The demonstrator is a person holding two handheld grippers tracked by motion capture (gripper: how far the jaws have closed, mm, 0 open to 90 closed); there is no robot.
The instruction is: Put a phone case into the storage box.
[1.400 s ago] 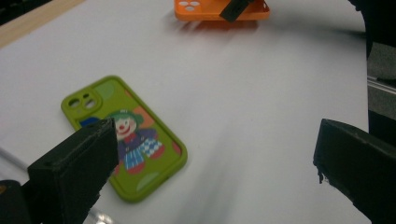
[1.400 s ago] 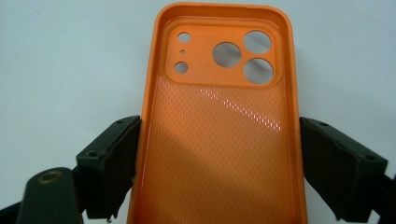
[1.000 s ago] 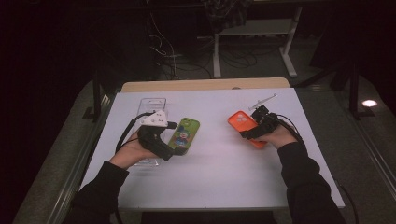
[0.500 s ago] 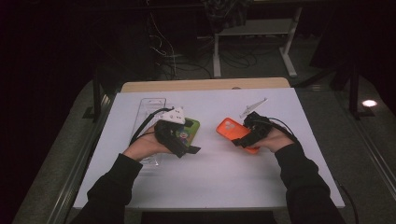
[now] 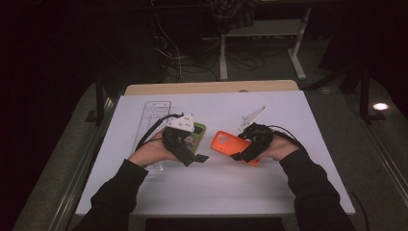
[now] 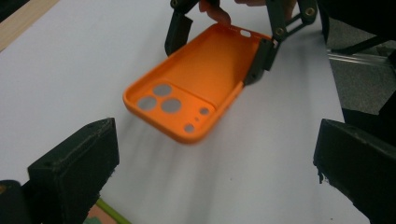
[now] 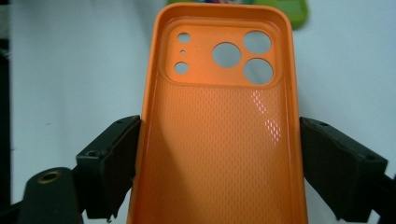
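Orange phone case (image 5: 230, 144) sits clamped across its sides in my right gripper (image 5: 246, 150), inside up, raised off the table (image 5: 288, 192). My left gripper (image 6: 215, 154) has its fingers wide open and empty beside the green phone (image 5: 196, 134). I judge the fitting remains undone.

- The table (image 5: 298, 192) has a plain white top, and a strip of bare wood runs along its far edge.
- A clear plastic tray (image 5: 155, 109) lies flat on the white, over on the left side toward the back.
- A green phone case (image 5: 196, 136) lies on the table just right of that tray, partly covered.
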